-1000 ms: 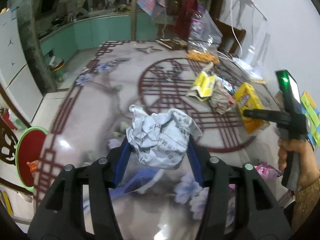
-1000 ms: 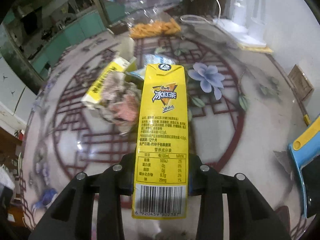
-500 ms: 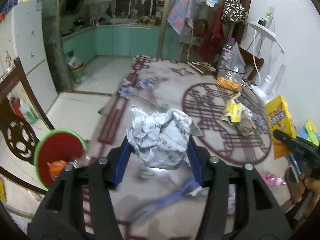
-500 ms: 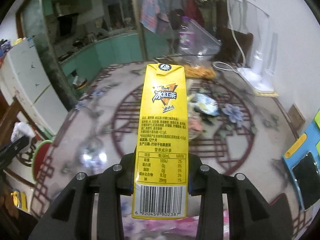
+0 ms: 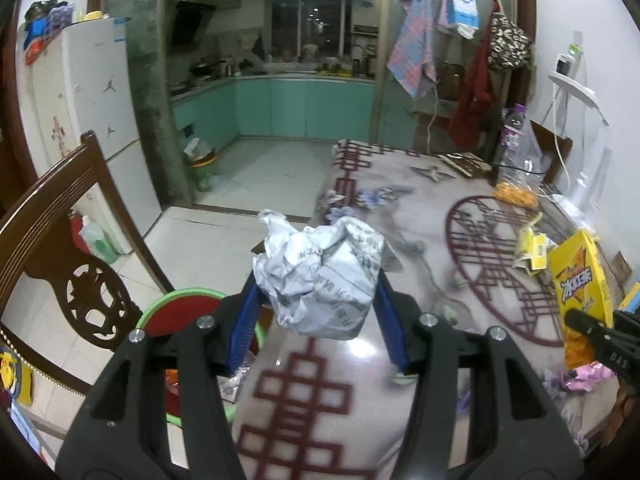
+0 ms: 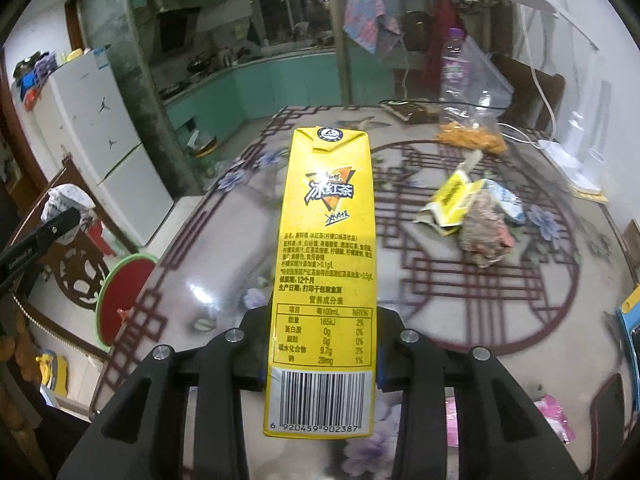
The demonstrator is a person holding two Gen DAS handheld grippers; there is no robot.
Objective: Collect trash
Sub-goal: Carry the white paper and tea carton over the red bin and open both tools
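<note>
Left gripper (image 5: pixel 316 300): clamped on paper wad (image 5: pixel 320 276)
Right gripper (image 6: pixel 320 344): clamped on carton (image 6: pixel 326 280)
Next: centre over bin (image 5: pixel 176 312), then release

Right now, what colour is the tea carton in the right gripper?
Bright yellow tea carton, with a black-and-white barcode at its base; the right wrist view shows it best.

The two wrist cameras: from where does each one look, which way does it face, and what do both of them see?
Left wrist: sits behind the left gripper, which clamps crumpled paper; faces the table's left edge, red bin and kitchen; right gripper's tip shows.
Right wrist: sits behind the right gripper, which clamps a yellow carton; faces across the table toward the kitchen; left gripper's tip shows far left.
Shared: table, bin, carton, paper, trash pile.
</note>
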